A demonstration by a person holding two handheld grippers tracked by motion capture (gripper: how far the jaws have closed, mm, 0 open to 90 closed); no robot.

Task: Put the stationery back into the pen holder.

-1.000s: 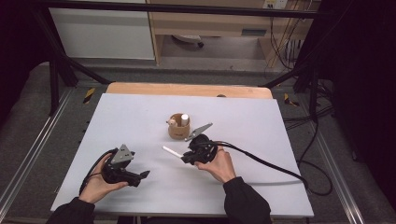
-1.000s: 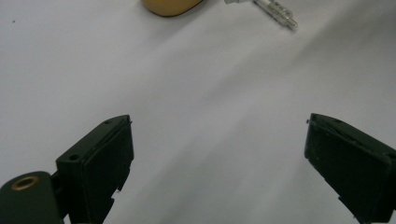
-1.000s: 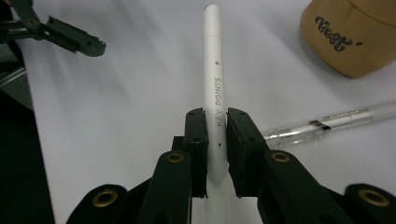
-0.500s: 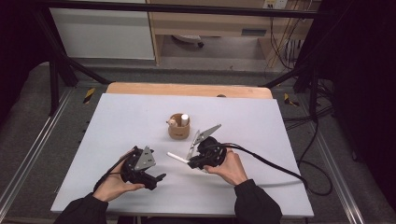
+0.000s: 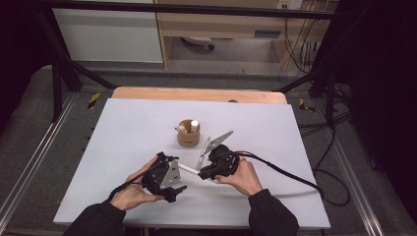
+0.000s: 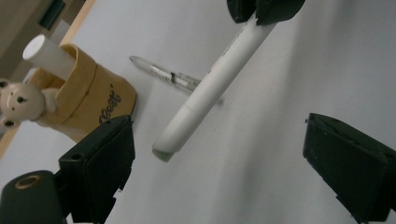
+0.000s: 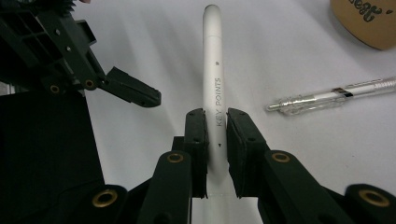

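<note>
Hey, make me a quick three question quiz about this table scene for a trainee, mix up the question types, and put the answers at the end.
1. True or false: the right gripper is shut on the white marker.
2. What lies flat on the table beside the marker? A) clear pen B) scissors C) ruler
3. Fill in: the left gripper's jaws stand ____.

Key: 1 true. 2 A, the clear pen. 3 open, with the marker's free end between them, untouched.
</note>
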